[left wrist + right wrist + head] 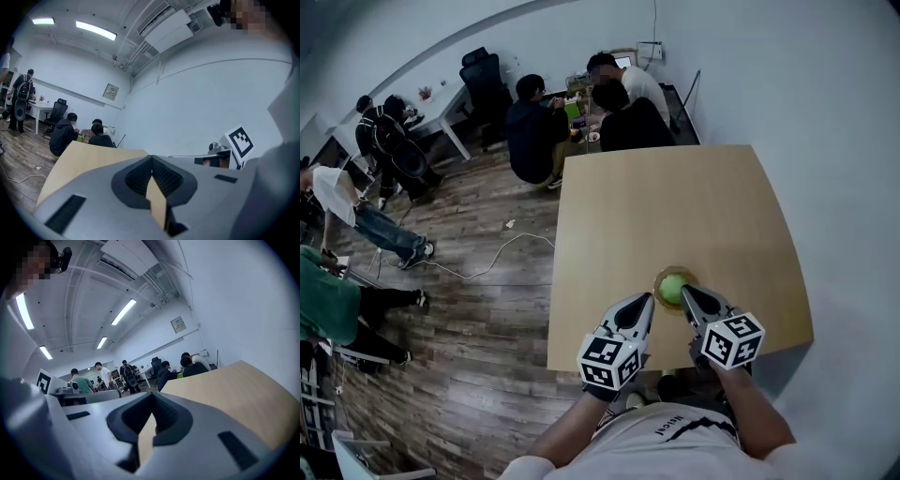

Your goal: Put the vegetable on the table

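Light wood table (675,206): green vegetable (672,288) in small bowl (658,277) near front edge. Left gripper (645,300) and right gripper (686,291) just beside it, fingers closed tip to tip, empty.

The vegetable (672,288) is green, bowl (658,277) olive-rimmed, table (675,206) tan.

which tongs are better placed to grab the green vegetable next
Right, probably: the right tongs' tip is at the green vegetable, while the left tongs end just beside its dish. Both look shut.
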